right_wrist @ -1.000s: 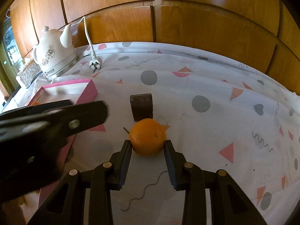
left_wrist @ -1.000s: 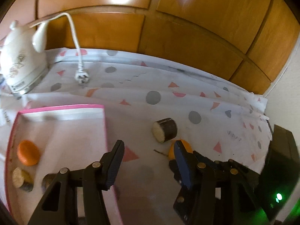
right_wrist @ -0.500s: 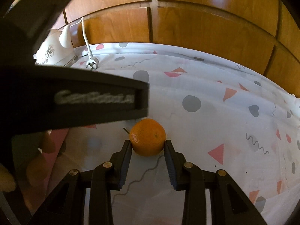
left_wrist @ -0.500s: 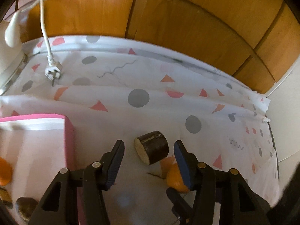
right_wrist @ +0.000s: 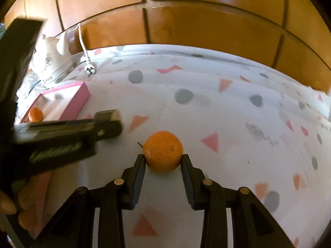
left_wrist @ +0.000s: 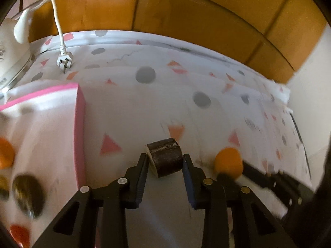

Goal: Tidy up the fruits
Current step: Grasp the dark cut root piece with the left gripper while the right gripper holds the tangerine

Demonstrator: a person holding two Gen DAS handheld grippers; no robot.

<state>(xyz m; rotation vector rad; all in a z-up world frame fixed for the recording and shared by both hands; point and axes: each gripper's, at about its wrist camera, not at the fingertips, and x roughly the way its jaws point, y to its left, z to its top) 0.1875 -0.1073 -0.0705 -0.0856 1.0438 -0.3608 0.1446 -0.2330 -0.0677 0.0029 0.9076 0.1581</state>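
Observation:
In the left wrist view my left gripper (left_wrist: 165,161) has its jaws on both sides of a dark brown cylindrical piece with a pale cut end (left_wrist: 164,157) lying on the patterned cloth. In the right wrist view my right gripper (right_wrist: 163,161) is closed against the sides of an orange tangerine (right_wrist: 163,150). That tangerine also shows in the left wrist view (left_wrist: 228,162), right of the brown piece. The left gripper crosses the right wrist view (right_wrist: 62,138) at the left. A pink-rimmed tray (left_wrist: 79,124) at the left holds a tangerine (right_wrist: 35,114) and other fruit pieces.
A white electric kettle (right_wrist: 51,62) stands at the back left, its white cord and plug (left_wrist: 65,60) lying on the cloth. Wooden panelling (right_wrist: 186,20) runs along the back. A pale wall (left_wrist: 310,78) bounds the right side.
My left gripper has moved right and forward from beside the tray, and its jaws have closed in around the brown piece. The right gripper has stayed around the tangerine.

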